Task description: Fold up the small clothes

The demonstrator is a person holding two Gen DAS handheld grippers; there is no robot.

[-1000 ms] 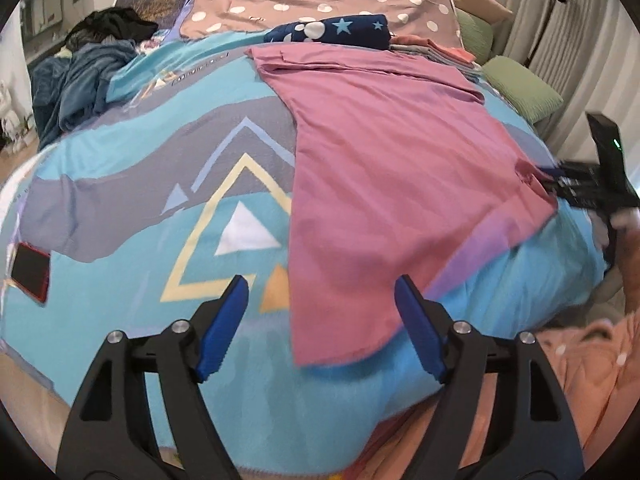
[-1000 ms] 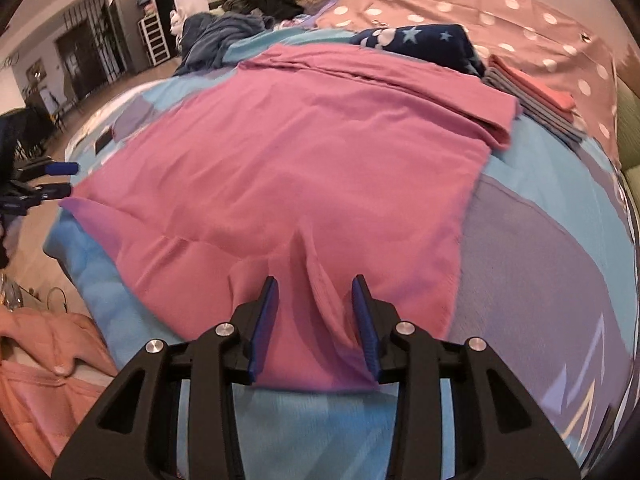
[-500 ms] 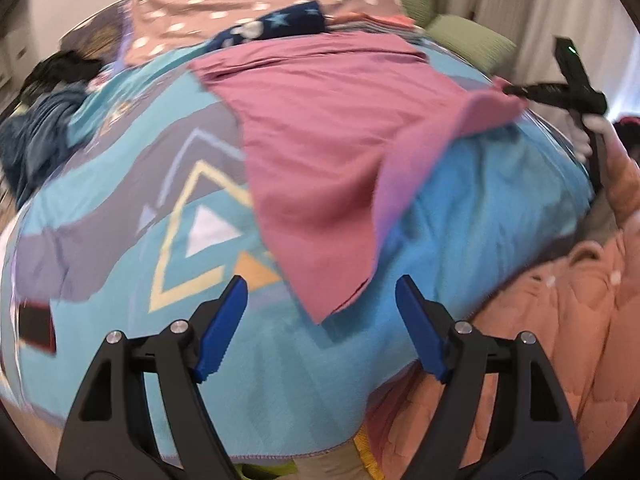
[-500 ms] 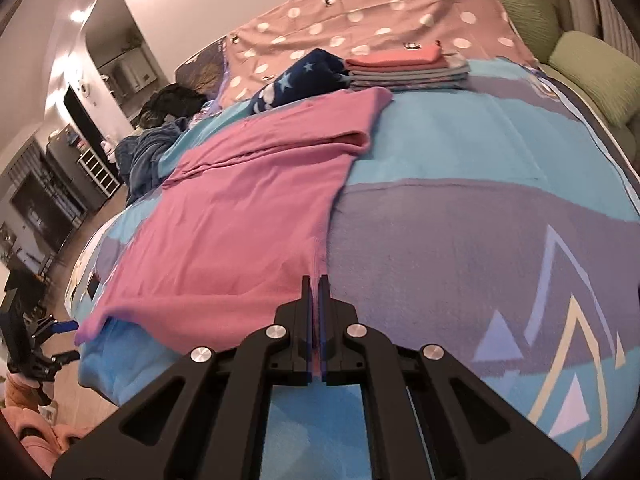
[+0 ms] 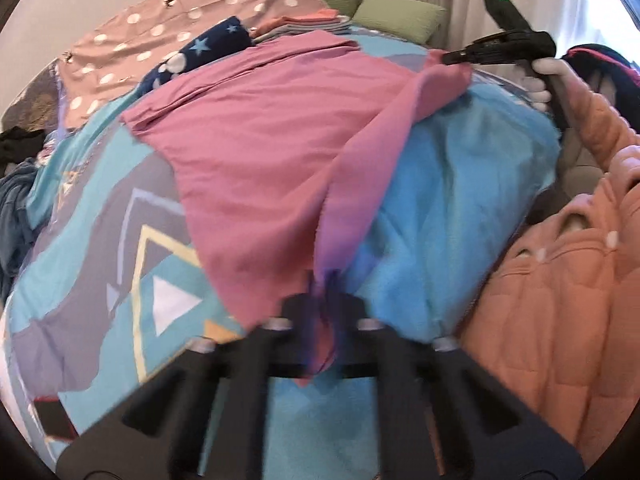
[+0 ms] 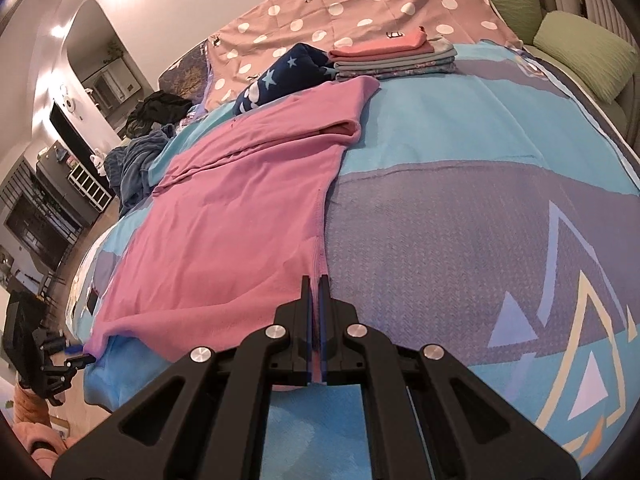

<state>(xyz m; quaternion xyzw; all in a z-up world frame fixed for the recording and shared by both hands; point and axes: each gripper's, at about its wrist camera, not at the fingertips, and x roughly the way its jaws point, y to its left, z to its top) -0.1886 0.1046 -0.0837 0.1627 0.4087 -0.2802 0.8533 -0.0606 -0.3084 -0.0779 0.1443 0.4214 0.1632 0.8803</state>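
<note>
A pink garment (image 5: 272, 152) lies spread on the blue patterned bedspread (image 5: 452, 216), its far end folded over. My left gripper (image 5: 324, 300) is shut on its near bottom corner, with cloth bunched between the blurred jaws. My right gripper (image 6: 318, 300) is shut on the garment's (image 6: 240, 216) other bottom corner. The right gripper also shows in the left wrist view (image 5: 460, 57), holding that corner lifted off the bed. The left gripper shows in the right wrist view (image 6: 76, 354) at the far left hem.
A stack of folded clothes (image 6: 392, 56) and a navy star-patterned item (image 6: 288, 72) lie by the polka-dot pillow (image 6: 360, 4). Dark clothes (image 6: 136, 160) are heaped at the bed's left side. Green cushions (image 6: 580, 56) are on the right. My orange quilted sleeve (image 5: 560, 320) is near.
My left gripper moved forward onto the garment's near corner and shut on it. My right gripper shut on its corner and lifted it; the hem now stretches between both grippers.
</note>
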